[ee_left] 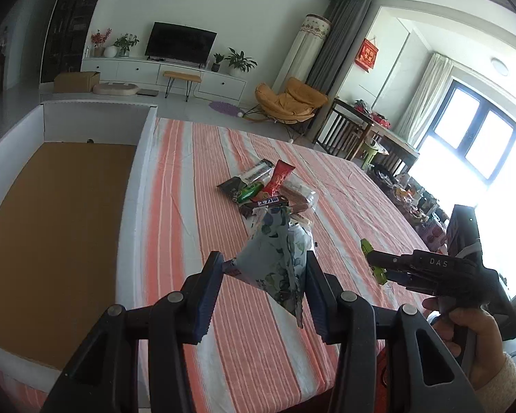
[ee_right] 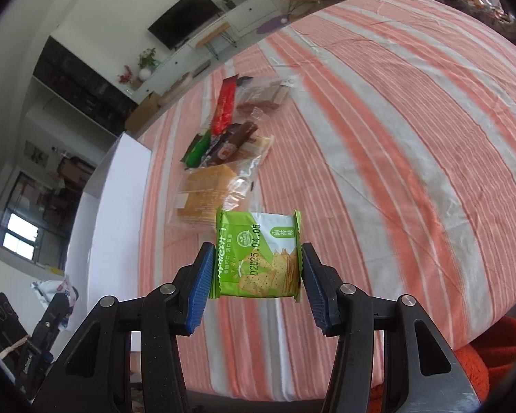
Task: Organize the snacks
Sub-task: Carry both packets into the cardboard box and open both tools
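Observation:
My left gripper (ee_left: 263,272) is shut on a blue-and-white floral snack packet (ee_left: 273,254), which hangs above the striped tablecloth (ee_left: 223,327). My right gripper (ee_right: 256,258) is shut on a green cracker packet (ee_right: 258,251), its blue pads pressing both sides, lifted off the cloth. In the left wrist view the right gripper (ee_left: 375,261) appears at the right, held by a hand (ee_left: 474,337). A pile of snacks (ee_left: 268,189) (ee_right: 223,144) lies mid-table: a red packet (ee_left: 278,177), a green one and clear-wrapped crackers (ee_right: 206,186).
A white box (ee_left: 144,144) with a brown cardboard floor (ee_left: 58,241) stands against the table's left side; its white wall (ee_right: 117,206) also shows in the right wrist view. Beyond the table's far edge are wooden chairs (ee_left: 344,130) and a yellow lounge chair (ee_left: 289,99).

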The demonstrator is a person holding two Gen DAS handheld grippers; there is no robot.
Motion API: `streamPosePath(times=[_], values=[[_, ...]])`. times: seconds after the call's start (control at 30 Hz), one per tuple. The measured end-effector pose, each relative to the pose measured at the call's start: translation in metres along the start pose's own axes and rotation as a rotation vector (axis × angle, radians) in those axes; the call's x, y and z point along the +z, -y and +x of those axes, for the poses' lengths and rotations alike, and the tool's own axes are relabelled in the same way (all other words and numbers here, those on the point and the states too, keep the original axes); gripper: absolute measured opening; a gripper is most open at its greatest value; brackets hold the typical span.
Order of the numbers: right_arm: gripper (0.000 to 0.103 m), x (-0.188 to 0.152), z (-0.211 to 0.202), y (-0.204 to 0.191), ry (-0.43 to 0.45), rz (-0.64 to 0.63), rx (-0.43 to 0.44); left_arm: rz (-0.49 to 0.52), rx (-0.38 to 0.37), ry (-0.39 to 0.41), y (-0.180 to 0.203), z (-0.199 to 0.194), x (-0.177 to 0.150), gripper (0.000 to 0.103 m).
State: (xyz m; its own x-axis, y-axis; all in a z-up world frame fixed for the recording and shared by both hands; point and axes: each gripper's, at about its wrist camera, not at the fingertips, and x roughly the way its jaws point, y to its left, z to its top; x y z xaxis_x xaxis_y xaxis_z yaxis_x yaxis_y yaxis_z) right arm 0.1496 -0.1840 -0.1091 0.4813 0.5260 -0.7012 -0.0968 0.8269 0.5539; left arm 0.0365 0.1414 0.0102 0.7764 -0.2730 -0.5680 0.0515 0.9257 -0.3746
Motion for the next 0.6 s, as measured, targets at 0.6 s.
streamPosePath(times=[0.6], values=[[0.076,-0.032,0.069,-0.253,-0.133,-0.404,0.312,-0.2,0.578,0.038,-0.17,-0.05,-0.01,0.079]])
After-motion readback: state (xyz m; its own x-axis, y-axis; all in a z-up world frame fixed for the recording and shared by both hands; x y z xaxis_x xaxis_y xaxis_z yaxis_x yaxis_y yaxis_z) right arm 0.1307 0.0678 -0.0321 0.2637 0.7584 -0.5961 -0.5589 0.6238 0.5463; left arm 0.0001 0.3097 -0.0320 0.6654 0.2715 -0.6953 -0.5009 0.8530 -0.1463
